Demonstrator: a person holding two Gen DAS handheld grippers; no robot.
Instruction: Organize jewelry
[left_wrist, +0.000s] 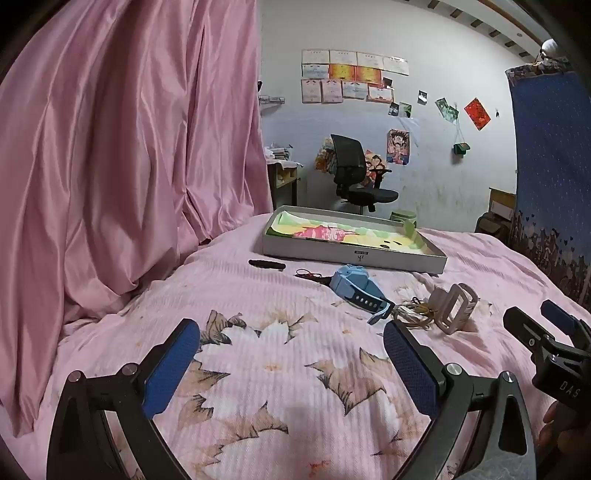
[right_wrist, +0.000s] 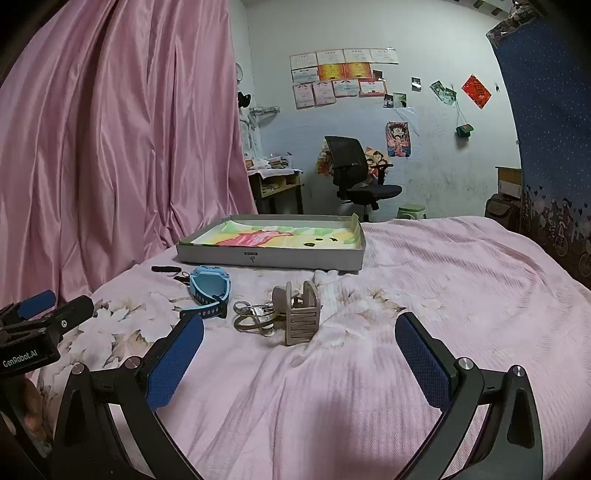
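Observation:
On the pink bedspread lie a blue watch, a beige hair claw clip, a bunch of metal rings, a thin red-and-black item and a black hair clip. Behind them stands a shallow grey box lined with colourful paper. My left gripper is open and empty, short of the watch. My right gripper is open and empty, just in front of the claw clip.
A pink curtain hangs along the left side of the bed. A blue cloth hangs at the right. A black office chair and a desk stand beyond the bed against a wall with posters.

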